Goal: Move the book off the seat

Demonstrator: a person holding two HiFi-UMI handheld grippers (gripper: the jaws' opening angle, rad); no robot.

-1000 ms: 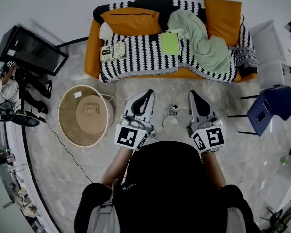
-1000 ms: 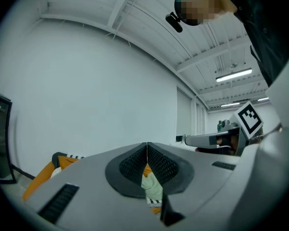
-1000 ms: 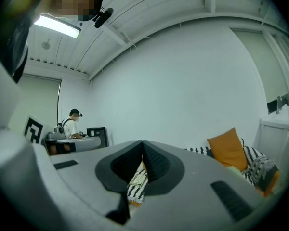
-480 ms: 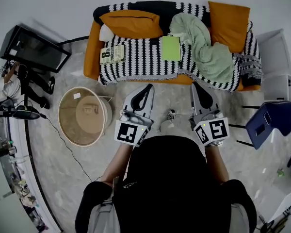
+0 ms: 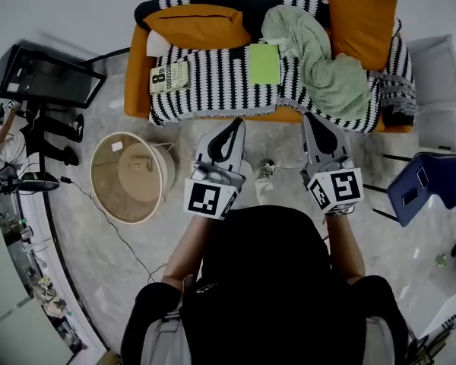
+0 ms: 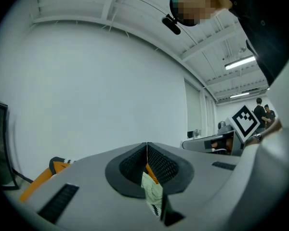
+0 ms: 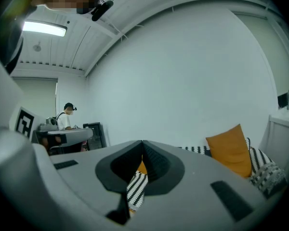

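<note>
An orange sofa point(image 5: 138, 67) under a black-and-white striped throw point(image 5: 220, 82) fills the top of the head view. Two books lie flat on its seat: a green one point(image 5: 264, 64) in the middle and a cream one with a large "8" point(image 5: 169, 77) at the left end. My left gripper point(image 5: 235, 122) point(image 6: 147, 146) is level, its tip just short of the sofa's front edge, jaws shut and empty. A little to the right, my right gripper point(image 5: 311, 117) point(image 7: 142, 142) is also at the front edge, shut on nothing. Both books are well apart from the grippers.
A crumpled green blanket point(image 5: 319, 59) and orange cushions point(image 5: 200, 25) lie on the sofa. A round wicker basket point(image 5: 131, 177) stands left on the floor, a black screen point(image 5: 44, 76) beyond it. A blue chair point(image 5: 422, 179) and white cabinet point(image 5: 439, 90) are right. A small object point(image 5: 268, 169) lies between the grippers.
Both grippers have moved forward toward the sofa, from mid-floor to its front edge. The jaws stayed shut. The books have not moved.
</note>
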